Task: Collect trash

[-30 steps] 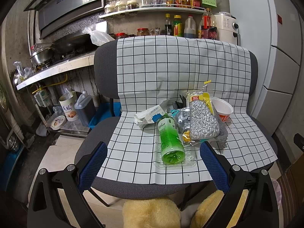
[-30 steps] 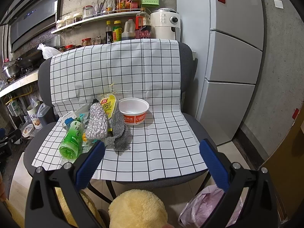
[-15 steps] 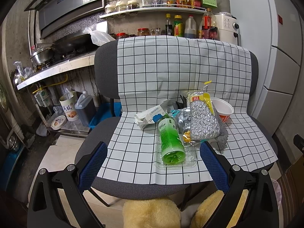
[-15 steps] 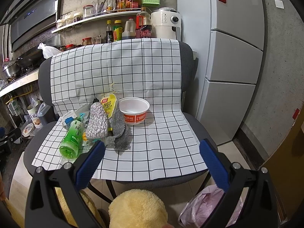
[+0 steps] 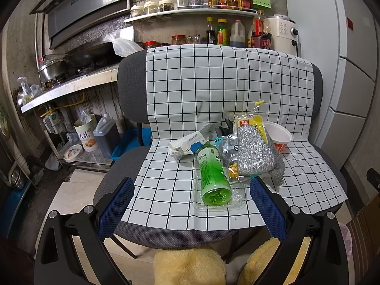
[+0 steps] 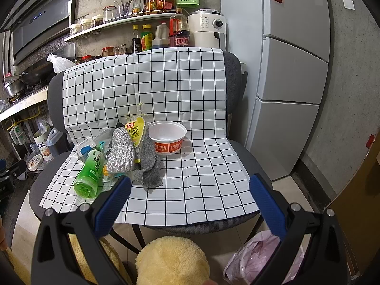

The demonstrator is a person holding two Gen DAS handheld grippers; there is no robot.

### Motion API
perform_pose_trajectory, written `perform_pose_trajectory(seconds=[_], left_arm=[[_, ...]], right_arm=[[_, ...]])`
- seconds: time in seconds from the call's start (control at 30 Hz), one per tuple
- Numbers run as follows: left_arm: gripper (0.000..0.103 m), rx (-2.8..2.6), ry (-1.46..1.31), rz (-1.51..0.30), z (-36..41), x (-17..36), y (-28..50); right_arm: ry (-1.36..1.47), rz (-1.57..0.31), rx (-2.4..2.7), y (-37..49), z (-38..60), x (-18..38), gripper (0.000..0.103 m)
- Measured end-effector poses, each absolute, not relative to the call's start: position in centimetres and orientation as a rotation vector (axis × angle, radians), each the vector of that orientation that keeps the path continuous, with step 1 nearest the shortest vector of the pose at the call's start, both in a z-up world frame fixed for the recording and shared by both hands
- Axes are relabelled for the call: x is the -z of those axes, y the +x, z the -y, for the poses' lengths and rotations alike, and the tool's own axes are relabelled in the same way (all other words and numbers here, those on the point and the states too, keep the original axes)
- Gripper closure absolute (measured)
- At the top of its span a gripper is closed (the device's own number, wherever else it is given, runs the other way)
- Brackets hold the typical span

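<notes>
Trash lies on a checked cloth (image 5: 166,190) over a grey chair seat. A green bottle (image 5: 212,173) lies in a clear plastic tray (image 5: 237,197), also in the right wrist view (image 6: 89,173). Beside it are a silver foil bag (image 5: 254,154), a yellow packet (image 6: 135,130), a grey cloth (image 6: 148,166), a white-blue carton (image 5: 187,142) and a white-red noodle cup (image 6: 167,136). My left gripper (image 5: 191,204) is open and empty in front of the seat. My right gripper (image 6: 190,201) is open and empty too. A pink trash bag (image 6: 258,258) sits on the floor at right.
A fridge (image 6: 292,71) stands right of the chair. A kitchen counter with pans (image 5: 66,80) and containers on the floor (image 5: 87,133) are on the left. A shelf of bottles (image 5: 213,11) runs behind the chair.
</notes>
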State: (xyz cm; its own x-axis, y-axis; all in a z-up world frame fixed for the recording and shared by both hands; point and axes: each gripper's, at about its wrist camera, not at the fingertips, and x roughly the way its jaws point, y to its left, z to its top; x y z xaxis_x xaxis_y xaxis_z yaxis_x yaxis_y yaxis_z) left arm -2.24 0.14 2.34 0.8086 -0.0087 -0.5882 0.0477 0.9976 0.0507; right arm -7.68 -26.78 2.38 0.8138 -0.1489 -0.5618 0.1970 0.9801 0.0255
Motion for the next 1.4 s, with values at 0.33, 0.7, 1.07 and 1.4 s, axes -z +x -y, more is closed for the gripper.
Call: perform_pose_trajectory(seconds=[0.33, 0.7, 1.07, 1.4], left_arm=[[0.007, 0.022, 0.065, -0.648, -0.3, -1.7, -1.7], [0.007, -0.010, 0.056, -0.737, -1.5, 1.9, 1.0], [0.007, -0.064, 0.075, -0.819, -2.1, 6.2, 5.3], [0.008, -0.070, 0.096, -0.810, -2.9, 8.0, 8.5]], right_arm=[[0.099, -0.609, 0.170, -7.1, 26.9, -1.4, 0.006], [0.059, -0.641, 0.077, -3.8, 25.6, 1.8, 0.006], [0.001, -0.677, -0.054, 3.0, 22.1, 5.1, 0.006], [-0.023, -0.675, -0.121, 9.1, 19.1, 7.2, 0.007]])
